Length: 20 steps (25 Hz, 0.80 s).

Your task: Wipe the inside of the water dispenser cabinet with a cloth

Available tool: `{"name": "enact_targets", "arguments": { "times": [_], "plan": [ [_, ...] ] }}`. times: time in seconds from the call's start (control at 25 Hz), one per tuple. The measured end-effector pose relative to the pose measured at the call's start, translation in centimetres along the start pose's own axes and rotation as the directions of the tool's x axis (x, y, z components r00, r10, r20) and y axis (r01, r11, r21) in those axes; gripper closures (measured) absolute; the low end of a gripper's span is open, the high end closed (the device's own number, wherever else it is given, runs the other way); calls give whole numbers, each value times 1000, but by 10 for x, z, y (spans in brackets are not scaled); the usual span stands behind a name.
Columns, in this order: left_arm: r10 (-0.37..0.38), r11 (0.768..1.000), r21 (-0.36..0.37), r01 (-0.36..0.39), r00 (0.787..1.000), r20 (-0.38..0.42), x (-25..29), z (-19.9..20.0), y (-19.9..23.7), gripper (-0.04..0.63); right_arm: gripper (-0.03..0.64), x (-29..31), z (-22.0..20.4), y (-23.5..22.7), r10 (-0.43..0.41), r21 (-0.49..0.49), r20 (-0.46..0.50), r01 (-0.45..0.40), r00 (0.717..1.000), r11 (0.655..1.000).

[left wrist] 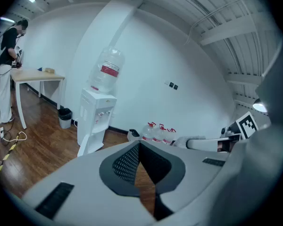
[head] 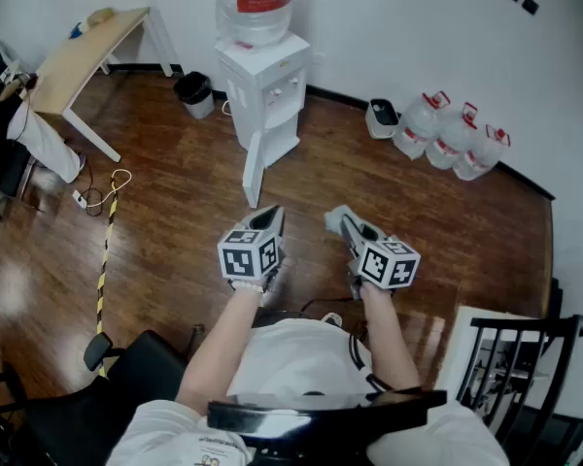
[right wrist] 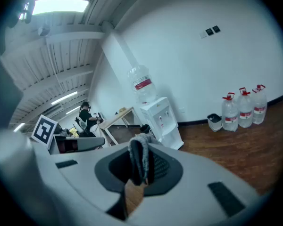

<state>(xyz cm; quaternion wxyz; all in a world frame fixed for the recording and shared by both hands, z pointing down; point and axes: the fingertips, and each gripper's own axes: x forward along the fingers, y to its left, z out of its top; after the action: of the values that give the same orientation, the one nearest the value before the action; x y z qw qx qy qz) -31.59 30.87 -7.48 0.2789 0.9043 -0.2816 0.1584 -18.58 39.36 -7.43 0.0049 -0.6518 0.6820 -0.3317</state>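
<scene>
The white water dispenser (head: 264,90) stands by the far wall with a bottle (head: 256,3) on top. Its lower cabinet door (head: 254,170) hangs open toward me. Both grippers are held up in front of me, well short of it. My left gripper (head: 271,221) is shut with nothing between its pads (left wrist: 128,163). My right gripper (head: 338,220) is shut on a grey cloth (right wrist: 139,157), which sticks up from between the pads. The dispenser also shows in the left gripper view (left wrist: 96,114) and in the right gripper view (right wrist: 162,118).
A wooden table (head: 78,54) and a person (head: 24,124) are at the far left. A dark bin (head: 194,93) sits left of the dispenser; a small white bin (head: 381,117) and three water jugs (head: 457,139) sit right. A black chair (head: 525,367) is near right, striped tape (head: 105,250) near left.
</scene>
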Motion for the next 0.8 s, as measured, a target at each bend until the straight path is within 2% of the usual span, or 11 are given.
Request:
{"name": "enact_targets", "arguments": {
  "times": [0.52,0.8],
  "plan": [
    [34,999,9,-34,999,-17,4,-16,-21,597,584,-20,-10,-23,22,23,-9,-22,1000,999],
    [60,998,16,-60,998,-36,21,-38,-59,597,584,-62,-12,-72,26,86,33,-29,999,996]
  ]
}}
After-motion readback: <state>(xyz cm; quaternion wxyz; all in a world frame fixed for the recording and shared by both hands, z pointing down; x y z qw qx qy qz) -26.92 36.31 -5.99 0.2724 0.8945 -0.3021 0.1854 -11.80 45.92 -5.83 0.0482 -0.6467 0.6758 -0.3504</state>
